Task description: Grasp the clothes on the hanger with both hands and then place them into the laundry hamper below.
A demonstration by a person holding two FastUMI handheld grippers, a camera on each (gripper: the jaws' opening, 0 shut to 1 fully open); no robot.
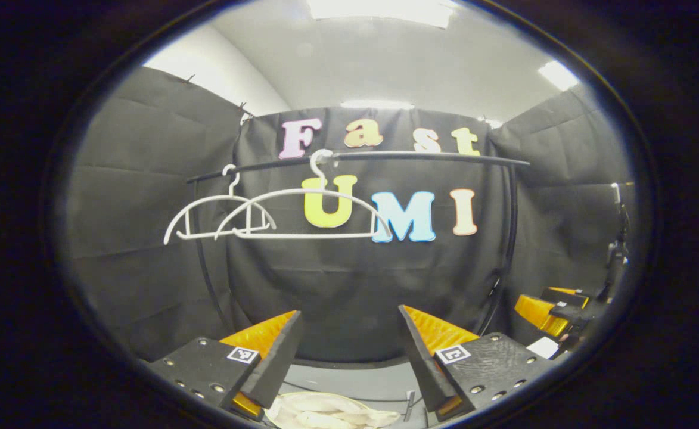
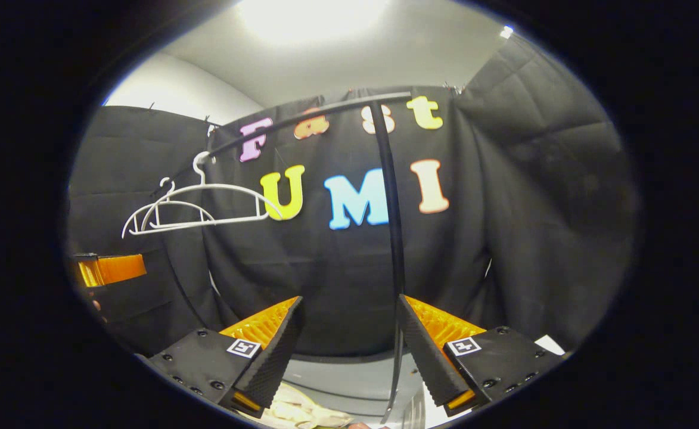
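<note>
In the left gripper view the left claw [image 1: 349,333] is released with nothing between its fingers, facing the far rail [image 1: 385,156] where two bare white hangers [image 1: 301,208] hang at left; the pale clothes [image 1: 325,414] lie low and near, below the fingers, in the hamper [image 1: 277,417], whose rim barely shows. The right claw [image 1: 555,316] sits at right. In the right gripper view the right claw [image 2: 349,333] is likewise released and empty, the hangers [image 2: 200,208] far left, the clothes [image 2: 295,411] bunched below near its left finger.

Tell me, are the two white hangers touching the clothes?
Apart. In the left gripper view both hangers hang bare on the rail, while the pale clothes lie far below, between the open left gripper.
</note>
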